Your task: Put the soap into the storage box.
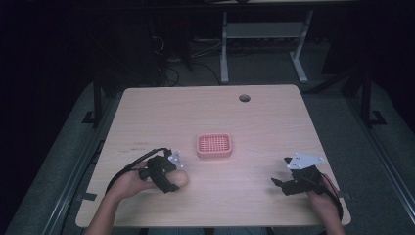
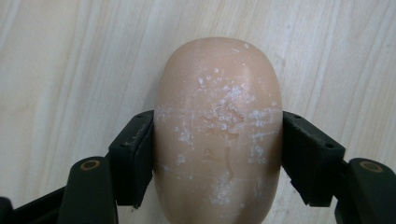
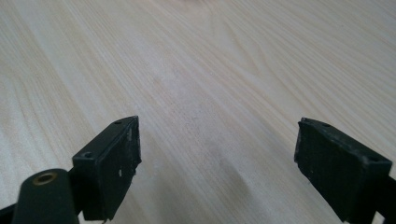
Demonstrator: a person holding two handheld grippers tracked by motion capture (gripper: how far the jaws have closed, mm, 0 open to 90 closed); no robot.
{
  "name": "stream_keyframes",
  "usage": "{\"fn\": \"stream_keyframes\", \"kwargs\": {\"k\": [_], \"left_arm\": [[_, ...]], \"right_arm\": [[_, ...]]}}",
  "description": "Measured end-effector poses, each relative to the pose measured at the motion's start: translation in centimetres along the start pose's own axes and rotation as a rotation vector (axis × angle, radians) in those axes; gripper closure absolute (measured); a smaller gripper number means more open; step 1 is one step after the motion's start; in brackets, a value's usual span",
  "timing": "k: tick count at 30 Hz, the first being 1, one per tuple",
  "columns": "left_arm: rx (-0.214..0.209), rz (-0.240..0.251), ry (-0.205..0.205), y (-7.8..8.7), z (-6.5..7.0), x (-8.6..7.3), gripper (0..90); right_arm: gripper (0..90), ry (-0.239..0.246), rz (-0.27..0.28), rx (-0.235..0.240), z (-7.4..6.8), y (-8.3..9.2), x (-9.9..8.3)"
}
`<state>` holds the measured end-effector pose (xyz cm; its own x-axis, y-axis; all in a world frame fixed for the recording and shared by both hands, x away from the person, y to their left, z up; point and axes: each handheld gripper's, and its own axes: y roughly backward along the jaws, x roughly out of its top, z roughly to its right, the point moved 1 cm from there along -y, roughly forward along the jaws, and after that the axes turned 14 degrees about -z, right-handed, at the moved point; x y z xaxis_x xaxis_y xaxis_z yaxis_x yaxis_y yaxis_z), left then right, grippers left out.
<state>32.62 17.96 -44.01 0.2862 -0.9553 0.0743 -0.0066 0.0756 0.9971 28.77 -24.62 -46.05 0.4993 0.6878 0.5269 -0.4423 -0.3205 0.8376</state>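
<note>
Peach-coloured soap bar (image 2: 218, 133), oval and smooth, flecked with white residue, lying flat on the bench (image 1: 264, 112) at lower left of the high view, just left of and below the pink slotted soap dish (image 1: 214, 145) at centre. Judged light, rigid and slippery; rounded flanks likely to squirt out under excess squeeze, surface prone to marking. Best taken across the short axis at the widest part, pads square to the flanks, pressure moderate. Left gripper (image 2: 218, 156) placed exactly so: jaws closed against both flanks of the bar at mid-length, pads in contact, no gap visible in the left gripper view. Left hand (image 1: 128, 182) entering from bottom left of the high view, forearm angled up and right, gripper pointing toward the dish, cable looping off to the left. Right gripper (image 3: 217, 161) at lower right of the high view, well apart from bar and dish, low over bare bench, jaws spread wide and holding nothing. Right hand (image 1: 320, 198) behind it, near the bench's front edge.
</note>
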Motion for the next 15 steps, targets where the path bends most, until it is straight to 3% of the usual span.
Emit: {"fn": "stream_keyframes", "kwargs": {"k": [15], "left_arm": [[0.008,0.012,-0.016,0.6,-0.6,1.8,31.9]], "right_arm": [[14.0,0.000,0.004,0.000,-0.1,0.0,0.1]]}}
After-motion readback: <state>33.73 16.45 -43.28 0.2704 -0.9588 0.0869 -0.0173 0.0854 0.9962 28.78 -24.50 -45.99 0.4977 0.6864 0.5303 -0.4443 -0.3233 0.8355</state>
